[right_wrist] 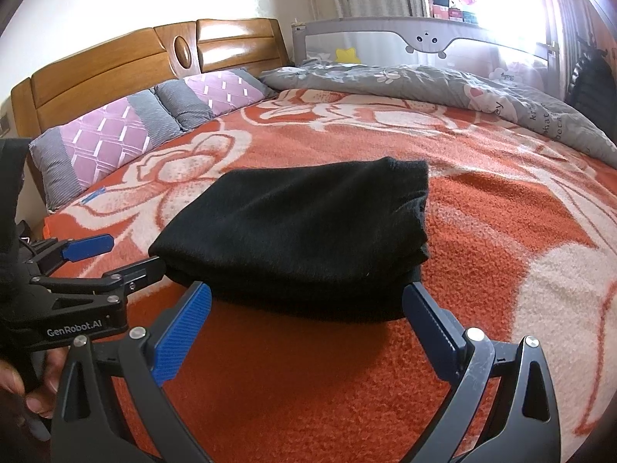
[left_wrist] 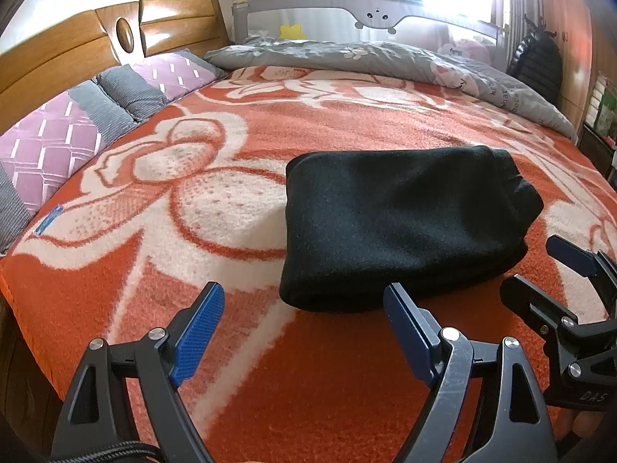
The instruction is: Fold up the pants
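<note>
Left claw [left_wrist: 304, 301] nearest us, spread wide, gripping nothing, just short of black pants [left_wrist: 405, 223]. Right claw [right_wrist: 308, 301] likewise released, tips at near edge of pants. We see pants folded into compact bundle on orange floral blanket [right_wrist: 482, 231] on bed; pillows [right_wrist: 108, 135] line wooden headboard [right_wrist: 154, 58].

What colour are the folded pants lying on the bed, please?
Plain black pants, with no visible pattern; clearest in the right wrist view.

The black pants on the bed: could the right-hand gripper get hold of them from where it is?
Probably yes. The right gripper is open just short of the folded black pants, with only bare blanket between.
</note>
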Available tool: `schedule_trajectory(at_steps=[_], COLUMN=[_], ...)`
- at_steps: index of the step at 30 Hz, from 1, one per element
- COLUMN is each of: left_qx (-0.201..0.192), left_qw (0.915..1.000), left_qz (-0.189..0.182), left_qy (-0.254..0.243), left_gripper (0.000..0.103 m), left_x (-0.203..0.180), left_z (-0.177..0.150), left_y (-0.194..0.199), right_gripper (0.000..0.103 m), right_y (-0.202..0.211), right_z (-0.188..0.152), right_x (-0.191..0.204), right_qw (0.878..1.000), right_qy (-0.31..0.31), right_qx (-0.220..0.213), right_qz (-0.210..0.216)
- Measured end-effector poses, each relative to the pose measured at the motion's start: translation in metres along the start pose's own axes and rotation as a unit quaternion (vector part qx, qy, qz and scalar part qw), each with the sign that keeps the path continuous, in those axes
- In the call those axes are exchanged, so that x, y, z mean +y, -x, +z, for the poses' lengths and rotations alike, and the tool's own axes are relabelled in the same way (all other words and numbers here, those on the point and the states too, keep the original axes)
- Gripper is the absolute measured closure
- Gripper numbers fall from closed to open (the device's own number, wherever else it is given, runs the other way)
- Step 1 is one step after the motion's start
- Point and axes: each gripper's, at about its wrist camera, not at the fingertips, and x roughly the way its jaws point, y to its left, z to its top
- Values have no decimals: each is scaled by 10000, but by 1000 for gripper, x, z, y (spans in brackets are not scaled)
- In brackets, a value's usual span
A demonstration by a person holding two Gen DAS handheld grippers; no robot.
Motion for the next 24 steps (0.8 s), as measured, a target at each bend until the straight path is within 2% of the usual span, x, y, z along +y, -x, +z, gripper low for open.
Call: schedule_trajectory(at_steps=[24], left_qx=[19], left_qw=[10000], left_qz=[10], left_qy=[95], left_gripper=[18], left_x=[2], left_z=[13], left_y=[-4], right_gripper=[3], right_y=[-3], right_z=[7], right_x=[-8], right_qw=[9999], right_qy=[-118], right_qx=[27], right_qz=[-15])
